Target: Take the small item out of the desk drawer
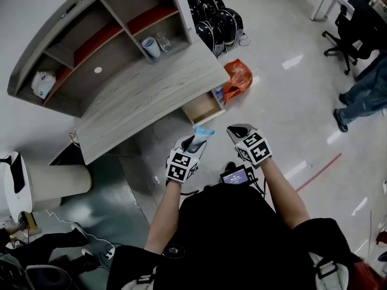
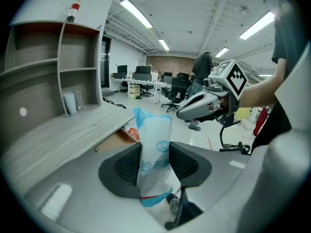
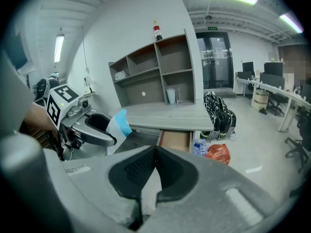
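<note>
A small white and light-blue packet (image 1: 202, 132) stands upright between the pads of my left gripper (image 1: 195, 142), which is shut on it in front of the desk. In the left gripper view the packet (image 2: 155, 154) fills the gap between the jaws and sticks out above them. The desk drawer (image 1: 204, 107) hangs open under the grey wooden desk top (image 1: 151, 95); its inside shows bare wood. My right gripper (image 1: 239, 130) hovers just right of the left one. Its jaws meet in the right gripper view (image 3: 154, 171) with nothing between them. That view also shows the packet (image 3: 118, 124) and the open drawer (image 3: 176, 140).
An orange bag (image 1: 237, 77) and a row of black bags (image 1: 214, 23) sit on the floor right of the desk. A shelf unit with a cup (image 1: 151, 46) rises behind the desk. An office chair (image 1: 354, 35) and a person's legs (image 1: 363, 95) are at far right.
</note>
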